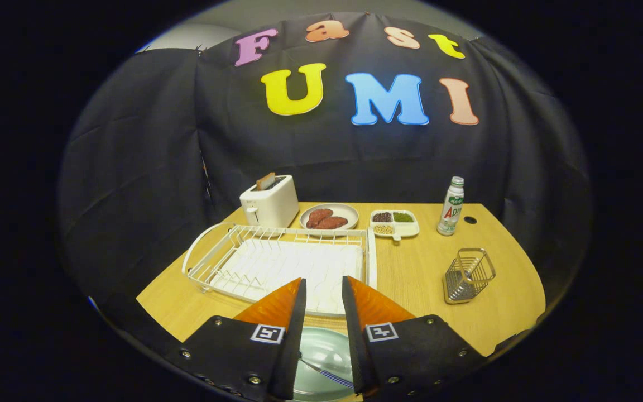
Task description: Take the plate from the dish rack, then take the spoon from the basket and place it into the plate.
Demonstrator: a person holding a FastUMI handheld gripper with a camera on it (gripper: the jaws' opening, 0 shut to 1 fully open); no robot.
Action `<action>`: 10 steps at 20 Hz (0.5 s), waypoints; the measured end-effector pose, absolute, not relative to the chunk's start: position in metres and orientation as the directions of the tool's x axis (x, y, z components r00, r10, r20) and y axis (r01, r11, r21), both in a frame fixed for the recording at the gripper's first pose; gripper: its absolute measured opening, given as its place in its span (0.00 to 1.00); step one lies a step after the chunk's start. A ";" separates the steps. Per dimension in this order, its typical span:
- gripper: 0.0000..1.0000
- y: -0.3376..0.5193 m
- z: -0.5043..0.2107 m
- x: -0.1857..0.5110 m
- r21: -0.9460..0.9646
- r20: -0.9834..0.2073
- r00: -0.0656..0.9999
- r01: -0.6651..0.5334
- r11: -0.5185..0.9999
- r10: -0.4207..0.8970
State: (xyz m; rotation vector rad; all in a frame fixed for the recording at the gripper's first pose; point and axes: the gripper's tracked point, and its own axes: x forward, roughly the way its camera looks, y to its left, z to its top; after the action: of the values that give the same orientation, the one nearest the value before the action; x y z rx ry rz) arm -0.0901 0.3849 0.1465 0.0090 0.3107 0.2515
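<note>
My gripper (323, 279) hangs above the near edge of the wooden table (411, 268), its fingers a little apart and holding nothing. Below and between the fingers lies a pale green plate (324, 352). A spoon (327, 375) with a blue patterned handle rests in it, partly hidden by the fingers. Just beyond the fingertips sits the white wire dish rack (277, 262), with nothing standing in it. The small metal wire basket (468, 275) stands to the right of the rack and looks empty.
Behind the rack are a white toaster (269, 201) with a slice in it, a plate of brown food (330, 216) and a divided dish of grains (394, 222). A white bottle (451, 206) stands at the back right. Black cloth walls close in the table.
</note>
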 end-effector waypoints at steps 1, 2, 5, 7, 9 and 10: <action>0.39 0.380 0.163 -0.087 0.046 -0.272 0.934 -0.229 0.972 0.233; 0.39 0.374 0.180 -0.086 0.044 -0.241 0.946 -0.211 0.976 0.216; 0.39 0.354 0.235 -0.082 0.040 -0.125 0.977 -0.167 0.985 0.171; 0.40 0.339 0.273 -0.080 0.032 -0.043 0.989 -0.138 0.990 0.139; 0.40 0.327 0.300 -0.081 0.045 0.017 0.993 -0.118 0.992 0.118; 0.40 0.321 0.310 -0.080 0.047 0.037 0.994 -0.108 0.993 0.106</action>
State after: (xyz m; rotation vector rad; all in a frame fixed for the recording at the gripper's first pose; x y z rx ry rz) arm -0.0804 0.3211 0.3101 0.0485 -0.0341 0.1070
